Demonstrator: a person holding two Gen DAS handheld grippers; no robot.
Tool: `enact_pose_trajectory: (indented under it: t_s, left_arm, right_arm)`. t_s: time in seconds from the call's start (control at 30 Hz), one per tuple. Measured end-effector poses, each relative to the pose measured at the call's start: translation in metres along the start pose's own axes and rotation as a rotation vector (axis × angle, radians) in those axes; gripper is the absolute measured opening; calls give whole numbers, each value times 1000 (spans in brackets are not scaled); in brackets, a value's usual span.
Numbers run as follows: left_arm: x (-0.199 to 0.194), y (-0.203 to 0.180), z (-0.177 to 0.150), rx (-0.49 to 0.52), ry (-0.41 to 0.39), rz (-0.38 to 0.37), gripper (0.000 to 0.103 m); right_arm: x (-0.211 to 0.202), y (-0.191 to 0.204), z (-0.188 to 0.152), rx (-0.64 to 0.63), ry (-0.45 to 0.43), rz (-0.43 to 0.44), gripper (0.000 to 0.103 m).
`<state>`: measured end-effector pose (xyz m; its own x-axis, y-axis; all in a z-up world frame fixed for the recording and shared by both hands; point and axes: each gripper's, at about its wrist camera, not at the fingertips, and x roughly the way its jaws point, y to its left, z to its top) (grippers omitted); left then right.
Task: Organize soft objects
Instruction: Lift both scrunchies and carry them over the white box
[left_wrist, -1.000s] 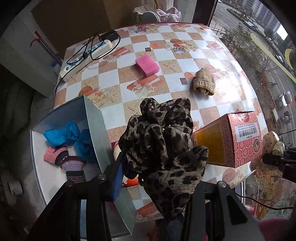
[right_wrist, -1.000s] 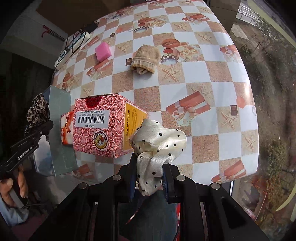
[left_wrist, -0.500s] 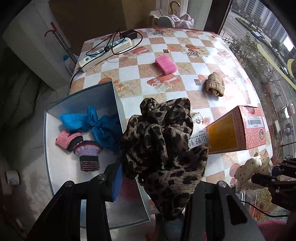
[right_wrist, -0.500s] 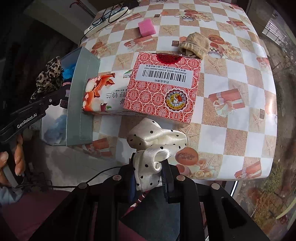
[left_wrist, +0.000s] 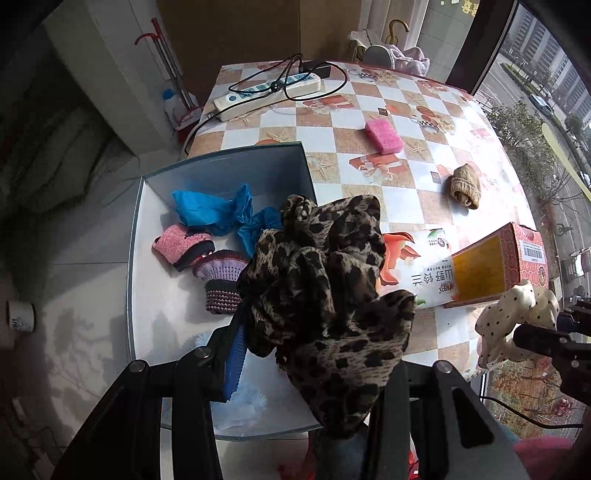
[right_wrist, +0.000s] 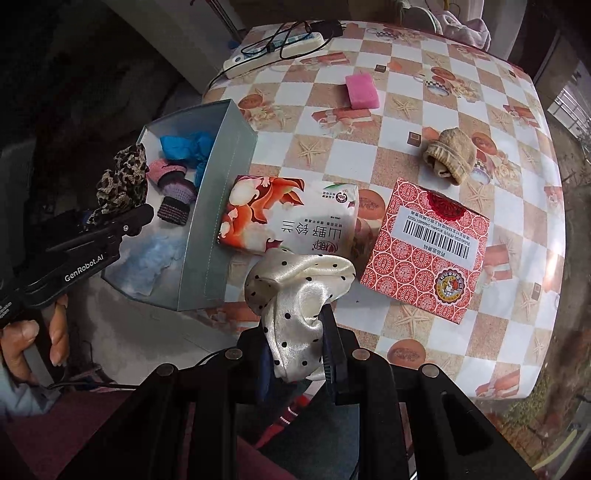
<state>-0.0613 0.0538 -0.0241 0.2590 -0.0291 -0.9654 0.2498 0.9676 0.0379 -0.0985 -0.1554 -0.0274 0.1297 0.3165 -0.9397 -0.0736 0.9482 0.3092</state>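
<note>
My left gripper (left_wrist: 314, 352) is shut on a bunched leopard-print cloth (left_wrist: 325, 280) and points down over the open grey box (left_wrist: 258, 166). Inside the box lie a blue cloth (left_wrist: 218, 214), a pink knitted piece (left_wrist: 181, 245) and a purple knitted piece (left_wrist: 221, 280). My right gripper (right_wrist: 297, 343) is shut on a cream polka-dot cloth (right_wrist: 295, 291), hanging above the table's near edge just in front of the tissue pack (right_wrist: 291, 221). From the right wrist, the leopard-print cloth (right_wrist: 122, 181) sits over the box's left side.
On the checked tablecloth lie a pink sponge (right_wrist: 362, 90), a rolled beige sock (right_wrist: 448, 155), a red carton (right_wrist: 424, 251) and a power strip with cables (right_wrist: 273, 50). The box wall (right_wrist: 218, 206) stands against the tissue pack. A hand (right_wrist: 22, 343) holds the left gripper.
Both grippers have carried their cloths leftward. The leopard-print cloth now hangs over the box instead of the table. The polka-dot cloth has passed the red carton and reached the tissue pack.
</note>
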Motion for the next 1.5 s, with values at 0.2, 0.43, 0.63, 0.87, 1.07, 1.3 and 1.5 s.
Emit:
enact_pose_trajectory:
  t_s: [0.2,0.43,0.63,0.87,1.07,1.3,1.5]
  left_arm:
    - [-1,25,-9,-68,-2,14,47]
    - [-1,51,-23,-155,3,27,47]
    - [2,68,-31,-212,11,36,47]
    - [8,77,-34,-249,25,38,47]
    - [14,80,-37,-270,42,33,47]
    - [21,83,-39,-296,60,34,47]
    - [26,86,-44,-312,78,31,47]
  right_arm:
    - [4,29,13,-75,2,9,25]
    - [9,55,24,-151,9,10,25]
    - [12,72,33,-190,10,18,25]
    - [14,90,47,-222,8,29,25]
    - [16,107,57,-259,11,33,25]
    - [21,123,67,-299,21,38,25]
    - [28,136,73,-321,39,48,25]
